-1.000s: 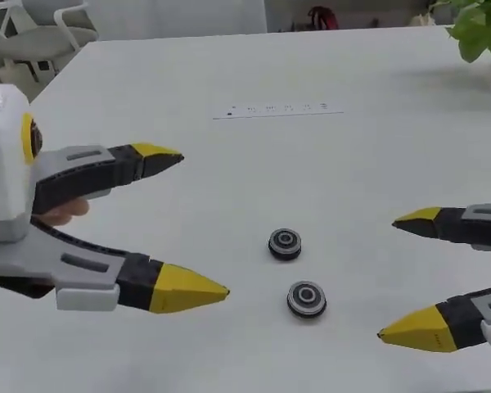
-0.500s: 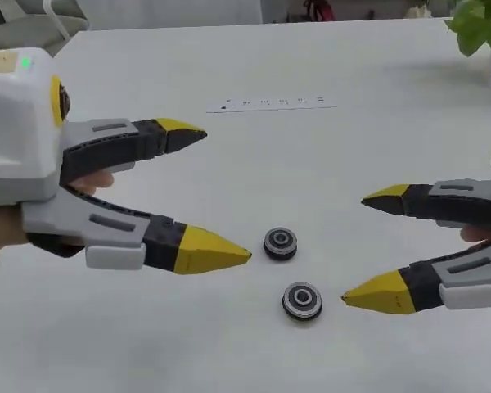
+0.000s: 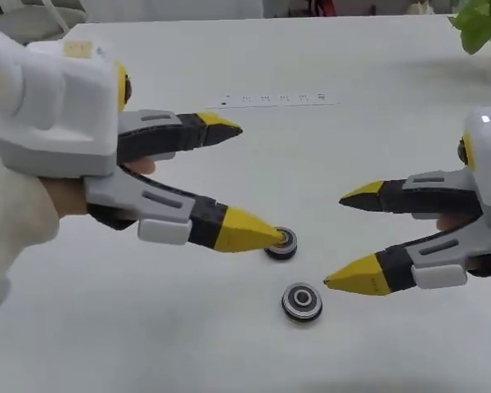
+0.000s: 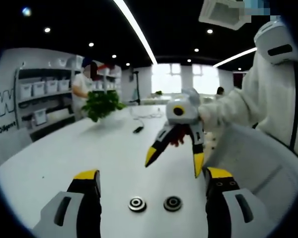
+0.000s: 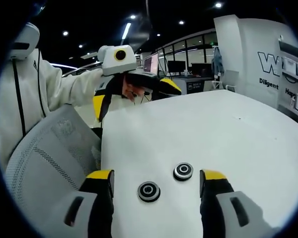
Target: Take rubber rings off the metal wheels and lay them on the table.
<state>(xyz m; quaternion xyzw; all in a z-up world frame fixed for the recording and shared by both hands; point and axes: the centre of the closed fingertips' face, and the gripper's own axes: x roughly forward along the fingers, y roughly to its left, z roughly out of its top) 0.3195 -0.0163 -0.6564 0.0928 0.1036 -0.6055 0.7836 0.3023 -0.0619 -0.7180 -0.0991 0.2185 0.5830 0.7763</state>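
Two small metal wheels with black rubber rings lie flat on the white table (image 3: 147, 327). The farther wheel (image 3: 285, 245) is partly covered by the lower yellow tip of my left gripper (image 3: 262, 183), which stands open above it. The nearer wheel (image 3: 302, 301) lies just left of the lower tip of my open right gripper (image 3: 334, 241). The left gripper view has both wheels (image 4: 137, 204) (image 4: 173, 203) between its own open jaws, with the right gripper (image 4: 173, 166) beyond them. In the right gripper view, the wheels (image 5: 149, 191) (image 5: 183, 171) lie between its jaws and the left gripper (image 5: 134, 96) is farther back.
A green plant (image 3: 479, 29) stands at the table's far right corner. A row of small dark marks (image 3: 274, 101) crosses the table farther back. A grey mesh chair (image 5: 49, 153) stands at the table edge beside the person in white.
Both grippers have closed in on the wheels from either side, still open. The left gripper's lower tip now overlaps the farther wheel; the wheels have not moved.
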